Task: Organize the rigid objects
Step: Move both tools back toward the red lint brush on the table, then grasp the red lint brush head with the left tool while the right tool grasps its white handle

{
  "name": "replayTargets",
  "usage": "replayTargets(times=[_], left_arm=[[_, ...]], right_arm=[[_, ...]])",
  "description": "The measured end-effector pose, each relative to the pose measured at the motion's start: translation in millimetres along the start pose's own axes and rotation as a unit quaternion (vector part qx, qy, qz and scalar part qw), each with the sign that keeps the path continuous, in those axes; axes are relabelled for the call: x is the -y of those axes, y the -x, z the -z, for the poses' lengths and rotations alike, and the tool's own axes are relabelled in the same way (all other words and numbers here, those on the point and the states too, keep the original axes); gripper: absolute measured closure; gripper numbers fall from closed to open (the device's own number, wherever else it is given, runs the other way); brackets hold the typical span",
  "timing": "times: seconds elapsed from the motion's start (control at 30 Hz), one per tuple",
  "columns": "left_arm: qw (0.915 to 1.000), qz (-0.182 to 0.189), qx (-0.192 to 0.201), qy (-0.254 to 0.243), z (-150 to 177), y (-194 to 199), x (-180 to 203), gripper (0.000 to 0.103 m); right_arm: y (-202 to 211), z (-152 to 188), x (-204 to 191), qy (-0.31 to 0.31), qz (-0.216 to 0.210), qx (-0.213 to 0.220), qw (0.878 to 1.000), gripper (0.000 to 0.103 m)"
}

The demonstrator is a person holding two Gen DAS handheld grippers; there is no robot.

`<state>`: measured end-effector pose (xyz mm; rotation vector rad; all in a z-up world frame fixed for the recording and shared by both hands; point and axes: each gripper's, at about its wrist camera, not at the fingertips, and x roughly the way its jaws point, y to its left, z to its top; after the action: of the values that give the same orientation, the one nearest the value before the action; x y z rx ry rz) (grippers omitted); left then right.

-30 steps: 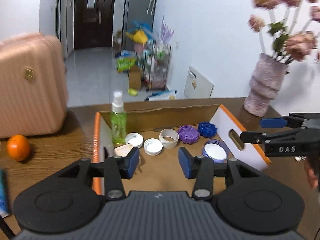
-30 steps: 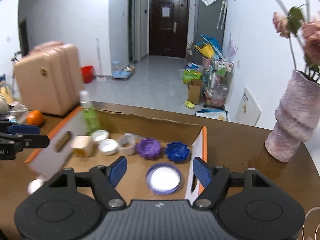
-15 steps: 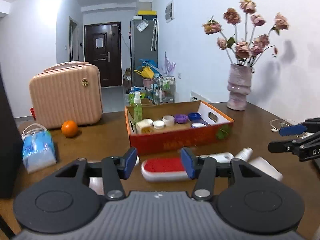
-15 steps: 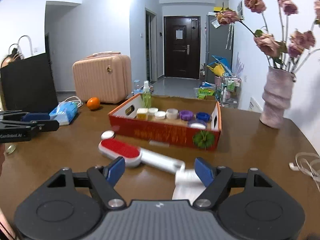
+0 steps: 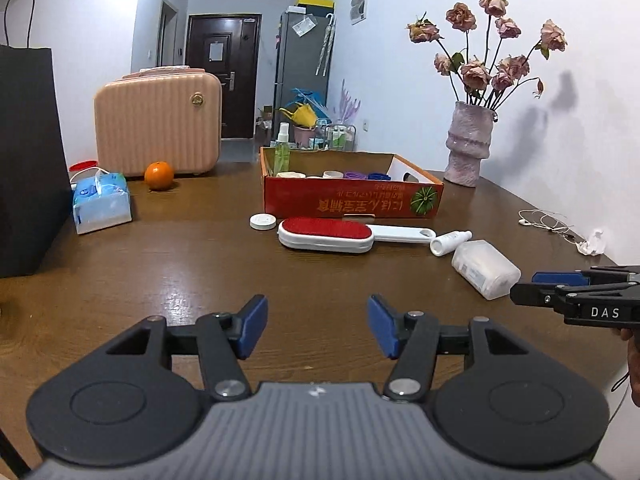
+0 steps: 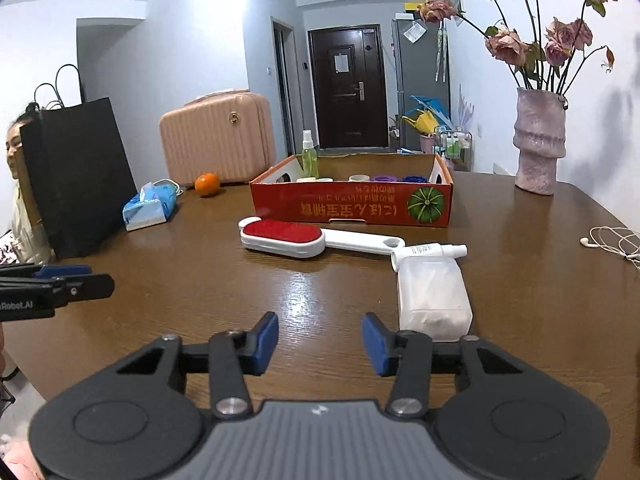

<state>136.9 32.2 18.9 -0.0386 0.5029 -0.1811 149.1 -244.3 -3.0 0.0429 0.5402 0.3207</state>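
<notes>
Both grippers empty, held low over the worktop [image 5: 168, 264].

Left gripper [image 5: 316, 330]: jaws opening, blue pads [image 5: 252, 326] apart, nothing between them; it points forward and slightly downward. Right gripper [image 6: 320, 344]: jaws closing, pads [image 6: 266, 342] still apart, nothing between them; same forward, downward tilt. In the left wrist view the right gripper's fingers enter at 3 o'clock, with part of a hand [image 5: 632, 360] behind them. In the right wrist view the left gripper's fingers enter at 9 o'clock.
</notes>
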Motion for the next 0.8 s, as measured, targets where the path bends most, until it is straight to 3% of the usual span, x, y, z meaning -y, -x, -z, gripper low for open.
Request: replayTargets(times=[0.4, 0.57, 0.67, 0.8], left_arm=[[0.9995, 0.000, -0.029, 0.007, -8.5, -54.8, -5.1, 0.049], [0.9990, 0.005, -0.044, 0.006, -26.1, -104.8, -10.8, 0.049], [0.9987, 0.012, -0.049, 0.001, -42.7, -140.4, -16.0, 0.049], [0.9972, 0.027, -0.069, -0.001, -61.7, -186.6, -21.8, 0.049]], right_arm=[[-54.8, -5.8, 9.8, -0.004, 0.010, -0.032, 0.999, 0.064], [-104.8, -15.3, 14.0, -0.008, 0.012, -0.055, 0.998, 0.065], [-133.5, -20.9, 13.9, 0.000, 0.036, -0.076, 0.996, 0.071], [-158.1, -36.5, 29.6, -0.018, 0.066, -0.068, 0.995, 0.073]])
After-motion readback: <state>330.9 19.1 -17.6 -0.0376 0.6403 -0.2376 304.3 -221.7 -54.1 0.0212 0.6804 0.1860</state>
